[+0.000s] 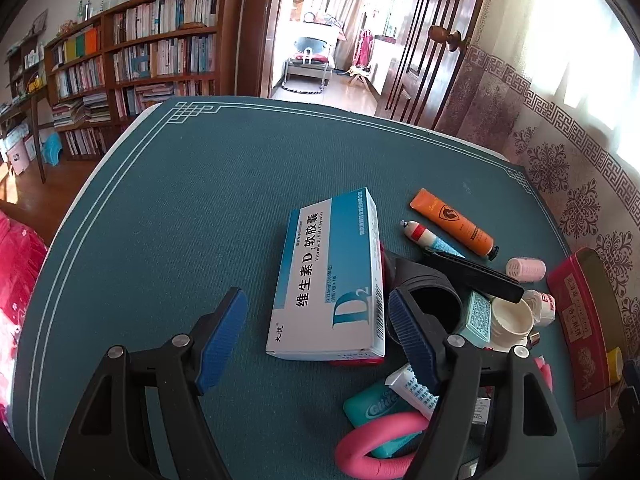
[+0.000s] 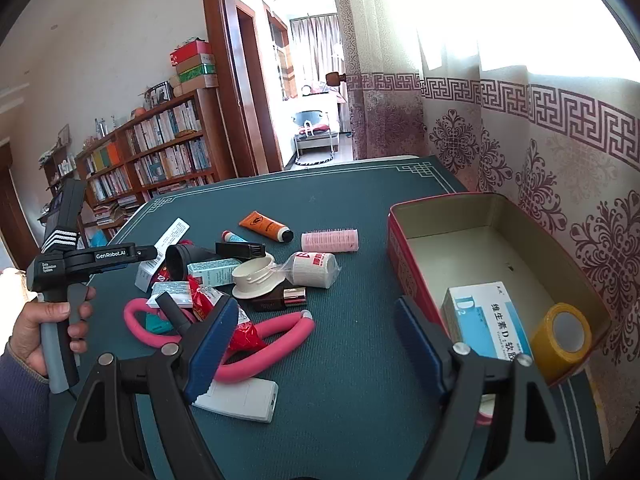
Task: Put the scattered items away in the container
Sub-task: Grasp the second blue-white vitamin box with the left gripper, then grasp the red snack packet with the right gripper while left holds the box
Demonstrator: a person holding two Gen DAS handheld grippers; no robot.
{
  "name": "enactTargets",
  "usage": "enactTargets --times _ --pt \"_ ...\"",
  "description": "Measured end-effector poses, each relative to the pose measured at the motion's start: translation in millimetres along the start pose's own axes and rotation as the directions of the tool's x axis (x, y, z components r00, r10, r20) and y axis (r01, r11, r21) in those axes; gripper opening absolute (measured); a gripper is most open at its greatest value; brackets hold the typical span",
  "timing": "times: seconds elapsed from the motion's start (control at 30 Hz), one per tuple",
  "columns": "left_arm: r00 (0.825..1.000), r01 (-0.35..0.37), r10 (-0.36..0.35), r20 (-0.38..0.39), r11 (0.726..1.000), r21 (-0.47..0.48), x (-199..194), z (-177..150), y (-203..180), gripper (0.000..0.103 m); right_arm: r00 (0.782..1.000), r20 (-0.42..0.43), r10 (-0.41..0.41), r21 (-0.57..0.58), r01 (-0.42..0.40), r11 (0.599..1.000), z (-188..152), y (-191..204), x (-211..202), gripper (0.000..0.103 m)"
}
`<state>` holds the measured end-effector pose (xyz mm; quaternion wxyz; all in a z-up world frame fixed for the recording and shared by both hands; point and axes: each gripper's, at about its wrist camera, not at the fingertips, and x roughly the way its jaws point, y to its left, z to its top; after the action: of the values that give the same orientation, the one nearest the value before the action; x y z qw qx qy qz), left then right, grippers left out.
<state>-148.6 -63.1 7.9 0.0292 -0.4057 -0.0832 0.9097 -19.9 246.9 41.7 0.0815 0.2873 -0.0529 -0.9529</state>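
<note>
My left gripper (image 1: pixel 316 295) is open above a white and blue vitamin D box (image 1: pixel 328 276). The box rests tilted on the left edge of a pile of small items. Its right side is close to the right pad (image 1: pixel 412 340), and the left pad (image 1: pixel 222 340) stands well clear of it. My right gripper (image 2: pixel 316 300) is open with nothing between its fingers, over bare mat between the pile and the red tin (image 2: pixel 400 248). The tin holds a second vitamin D box (image 2: pixel 488 320) and a yellow tape roll (image 2: pixel 560 336).
The pile on the green mat (image 2: pixel 340 380) includes an orange tube (image 2: pixel 266 226), a pink hair roller (image 2: pixel 328 240), a white lid (image 2: pixel 252 276), a black cup (image 2: pixel 184 260), a pink foam loop (image 2: pixel 260 344) and a flat white device (image 2: pixel 240 396). A hand (image 2: pixel 32 328) holds the left gripper's handle. A curtain hangs behind the tin.
</note>
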Motion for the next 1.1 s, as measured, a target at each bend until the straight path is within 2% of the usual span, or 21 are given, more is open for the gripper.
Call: enactTargets --times 0.27,0.53,0.6,0.8,1.0,1.03,1.1 --pt "0.995 0.092 -0.093 -0.034 0.995 -0.029 25.0 6.6 13.3 0.077 0.999 -0.041 0.030 0.030 -0.029 0.999 2.4 6.3 11.0 0.083" --pt "0.990 0.136 -0.138 -0.029 0.988 -0.077 36.1 6.6 30.7 0.077 0.997 -0.065 0.051 -0.023 -0.053 0.998 2.3 27.9 22.3 0.083" --pt "0.990 0.140 -0.142 -0.023 0.988 -0.069 34.2 6.1 30.5 0.068 0.995 -0.075 0.062 -0.038 -0.065 0.997 2.1 33.8 27.2 0.083" --pt "0.995 0.095 -0.095 0.003 0.995 -0.036 24.7 4.3 25.6 0.068 0.986 -0.112 0.123 -0.083 -0.132 0.988 4.4 50.0 46.9 0.083" --pt "0.995 0.050 -0.048 0.090 0.999 -0.019 -0.8 8.7 25.3 0.068 0.970 -0.175 0.170 -0.121 -0.192 0.974 6.6 59.3 72.6 0.083" --pt "0.994 0.047 -0.045 0.101 0.999 -0.016 -4.5 9.4 25.3 0.068 0.966 -0.188 0.176 -0.127 -0.201 0.971 6.5 60.0 77.7 0.081" --pt "0.993 0.049 -0.047 0.112 0.999 -0.013 -9.7 10.2 25.1 0.068 0.959 -0.222 0.178 -0.147 -0.213 0.966 5.6 62.3 89.0 0.067"
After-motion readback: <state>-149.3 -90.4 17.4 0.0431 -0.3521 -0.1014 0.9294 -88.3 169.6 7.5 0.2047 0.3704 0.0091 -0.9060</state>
